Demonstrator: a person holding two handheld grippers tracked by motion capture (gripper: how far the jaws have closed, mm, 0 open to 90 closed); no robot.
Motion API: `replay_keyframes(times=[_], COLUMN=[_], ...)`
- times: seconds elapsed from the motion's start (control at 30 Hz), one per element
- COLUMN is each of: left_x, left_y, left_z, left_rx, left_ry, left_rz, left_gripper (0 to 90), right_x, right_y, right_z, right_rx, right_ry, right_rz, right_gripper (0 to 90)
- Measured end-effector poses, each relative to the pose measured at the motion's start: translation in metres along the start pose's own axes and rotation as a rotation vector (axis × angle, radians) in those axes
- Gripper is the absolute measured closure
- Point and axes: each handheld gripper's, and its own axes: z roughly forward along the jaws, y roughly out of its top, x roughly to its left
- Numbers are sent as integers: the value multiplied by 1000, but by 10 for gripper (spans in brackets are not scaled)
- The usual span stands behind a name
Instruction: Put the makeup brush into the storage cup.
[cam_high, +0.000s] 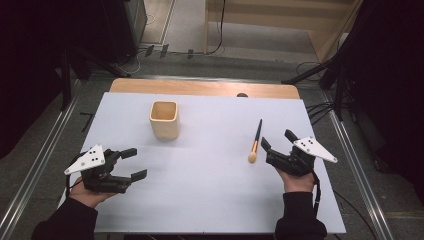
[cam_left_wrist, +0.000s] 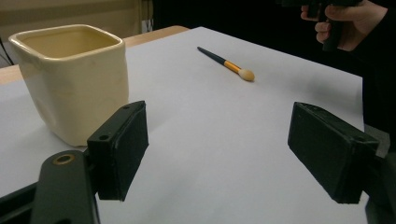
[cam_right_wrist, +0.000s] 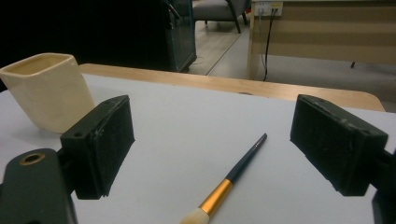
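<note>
Now two open grippers wait low on a white desk, with a cup and a brush between them.

Down at the lower left of the high view, the left gripper is held in a hand, and its jaws are wide apart with nothing in them. At the lower right, the right gripper is also spread open and holds nothing. The makeup brush lies flat on the desk just to the left of the right gripper, its fluffy tip pointing to the bottom of the frame. In the right gripper view the brush lies between the two jaws but does not touch them. The cream cup stands upright in the upper middle, well apart from the brush.
</note>
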Motion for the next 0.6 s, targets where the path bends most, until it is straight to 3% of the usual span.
replay_keyframes(times=[0.03, 0.3, 0.6], left_x=[0, 2, 3], left_y=[0, -1, -1], left_z=[0, -1, 0], left_rx=[0, 1, 3], left_ry=[2, 8, 8], left_rz=[-2, -7, -12], left_gripper=[209, 209, 209], right_x=[1, 7, 13], right_y=[1, 3, 7], right_z=[3, 19, 39], right_rx=[2, 49, 58], right_ry=[-8, -24, -58], right_rz=[-1, -18, 19], right_gripper=[100, 109, 131])
